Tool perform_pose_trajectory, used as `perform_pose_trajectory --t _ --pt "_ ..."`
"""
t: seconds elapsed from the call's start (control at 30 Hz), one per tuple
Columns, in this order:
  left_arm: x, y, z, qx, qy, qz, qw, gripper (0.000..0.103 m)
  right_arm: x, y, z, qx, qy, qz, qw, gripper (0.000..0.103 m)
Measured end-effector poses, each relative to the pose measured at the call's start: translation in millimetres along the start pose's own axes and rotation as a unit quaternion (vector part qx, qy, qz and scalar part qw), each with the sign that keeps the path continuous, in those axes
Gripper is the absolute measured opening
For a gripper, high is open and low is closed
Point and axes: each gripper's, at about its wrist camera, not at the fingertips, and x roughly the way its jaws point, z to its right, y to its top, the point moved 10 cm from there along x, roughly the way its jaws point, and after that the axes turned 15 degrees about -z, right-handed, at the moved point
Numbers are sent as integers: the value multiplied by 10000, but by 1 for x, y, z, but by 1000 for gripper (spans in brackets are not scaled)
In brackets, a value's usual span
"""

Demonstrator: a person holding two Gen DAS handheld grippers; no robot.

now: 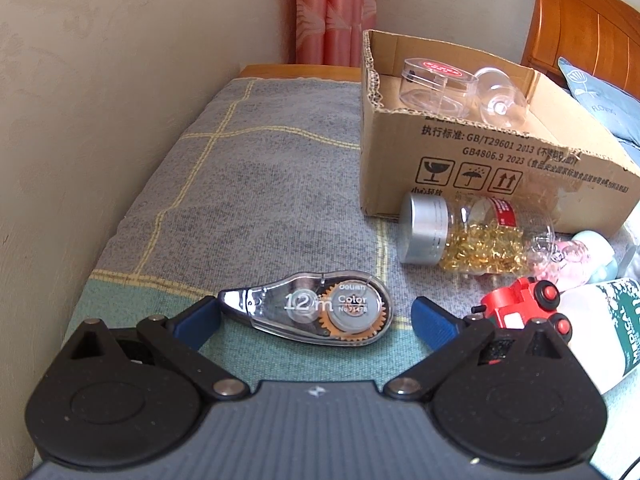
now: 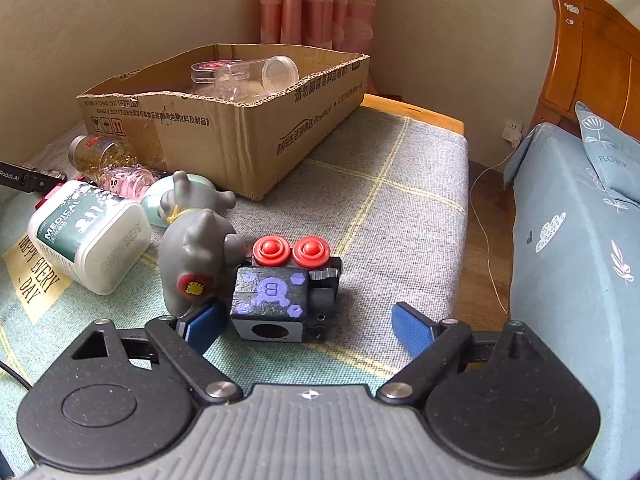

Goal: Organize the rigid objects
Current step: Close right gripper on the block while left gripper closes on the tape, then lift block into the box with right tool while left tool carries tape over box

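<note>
Toy block framed by the right hand-held gripper (image 2: 308, 320)
Jaws stand open, nothing gripped; the black toy (image 2: 280, 296) should be centred, clear of the grey figurine (image 2: 196, 256) at nine o'clock.

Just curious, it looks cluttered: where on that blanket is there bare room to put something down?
Left of the cardboard box, toward the wall, above the correction tape. Also right of the black toy block, up to the blanket's edge. Crowded in front of the box: the gold-bead jar, white bottle, grey figurine.
</note>
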Motion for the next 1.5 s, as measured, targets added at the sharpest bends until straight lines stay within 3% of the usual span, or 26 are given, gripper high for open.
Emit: perform_pose_trajectory --t 0.17,0.23,0.6,0.83,1.07,1.5 --pt "-1 0 2 -5 17 10 10000 96 -3 4 -10 -124 -1 27 9999 59" --pt "-3 1 3 11 16 43 10000 92 -5 2 -10 -7 -71 26 10000 56" --pt "-9 -6 4 379 -65 137 9992 89 -18 -21 -16 335 -159 -5 9993 57" --pt "-8 -5 5 554 -110 242 9981 91 -12 -14 -14 358 -177 48 9992 64" --pt "-8 -3 9 732 -114 87 9972 89 -12 -11 -14 352 -211 -18 9992 60" --pt "-58 5 28 1278 -224 98 9915 89 -42 -6 -4 276 -495 9 9984 59"
